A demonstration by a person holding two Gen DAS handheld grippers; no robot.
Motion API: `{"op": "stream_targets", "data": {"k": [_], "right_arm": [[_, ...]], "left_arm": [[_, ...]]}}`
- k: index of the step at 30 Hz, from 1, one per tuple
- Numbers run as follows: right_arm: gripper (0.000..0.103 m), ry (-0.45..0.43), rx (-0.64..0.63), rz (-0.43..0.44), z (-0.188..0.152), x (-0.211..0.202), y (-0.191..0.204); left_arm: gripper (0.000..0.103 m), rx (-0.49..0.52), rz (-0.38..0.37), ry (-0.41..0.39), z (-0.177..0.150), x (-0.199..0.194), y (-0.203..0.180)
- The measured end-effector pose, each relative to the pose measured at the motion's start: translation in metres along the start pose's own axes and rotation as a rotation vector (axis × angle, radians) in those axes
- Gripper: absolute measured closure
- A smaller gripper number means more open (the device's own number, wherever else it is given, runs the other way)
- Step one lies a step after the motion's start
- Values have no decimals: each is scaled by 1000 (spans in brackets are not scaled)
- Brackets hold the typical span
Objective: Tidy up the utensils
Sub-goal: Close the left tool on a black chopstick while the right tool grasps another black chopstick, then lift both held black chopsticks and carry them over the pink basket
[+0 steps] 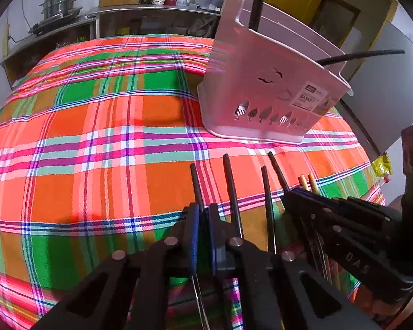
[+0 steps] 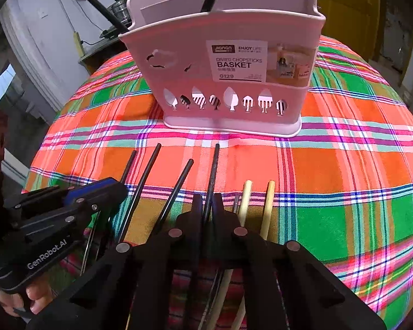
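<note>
A pink divided chopsticks basket (image 1: 264, 88) (image 2: 231, 66) stands on the plaid tablecloth with two black utensil handles sticking out of it. Several black chopsticks (image 1: 231, 184) (image 2: 140, 187) and two bamboo chopsticks (image 2: 267, 206) (image 1: 308, 183) lie side by side in front of it. My left gripper (image 1: 203, 211) is shut on the leftmost black chopstick (image 1: 196, 181); it also shows in the right wrist view (image 2: 115, 189). My right gripper (image 2: 208, 203) is shut on the rightmost black chopstick (image 2: 213, 170); it also shows in the left wrist view (image 1: 294, 195).
The plaid-covered table (image 1: 96, 137) spreads left and ahead of the basket. A steel counter with a steamer pot (image 1: 59, 2), bottles and jars stands behind. Yellow doors (image 2: 347, 5) are at the back. A grey fridge side (image 1: 385, 88) is at the right.
</note>
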State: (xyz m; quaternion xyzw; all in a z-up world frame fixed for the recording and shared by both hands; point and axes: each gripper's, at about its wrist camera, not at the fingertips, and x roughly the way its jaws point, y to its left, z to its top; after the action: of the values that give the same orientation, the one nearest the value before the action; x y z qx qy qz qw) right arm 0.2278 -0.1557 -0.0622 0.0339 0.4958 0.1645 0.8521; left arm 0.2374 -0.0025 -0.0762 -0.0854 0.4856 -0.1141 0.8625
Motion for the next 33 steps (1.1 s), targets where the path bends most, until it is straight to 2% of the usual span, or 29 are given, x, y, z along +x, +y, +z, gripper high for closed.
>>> {"op": "stream_targets", "data": {"k": [5, 9, 21, 33], "right_arm": [[98, -22, 17, 27, 1, -13, -4], [98, -53, 12, 49, 4, -33, -3], [98, -179, -6, 101, 15, -101, 3], [98, -296, -29, 104, 18, -163, 9]], "left_arm": [[98, -29, -21, -6, 4, -4, 2], [99, -40, -48, -39, 9, -23, 0], [99, 21, -100, -165, 27, -104, -24], [99, 68, -106, -260, 29, -163, -40]]}}
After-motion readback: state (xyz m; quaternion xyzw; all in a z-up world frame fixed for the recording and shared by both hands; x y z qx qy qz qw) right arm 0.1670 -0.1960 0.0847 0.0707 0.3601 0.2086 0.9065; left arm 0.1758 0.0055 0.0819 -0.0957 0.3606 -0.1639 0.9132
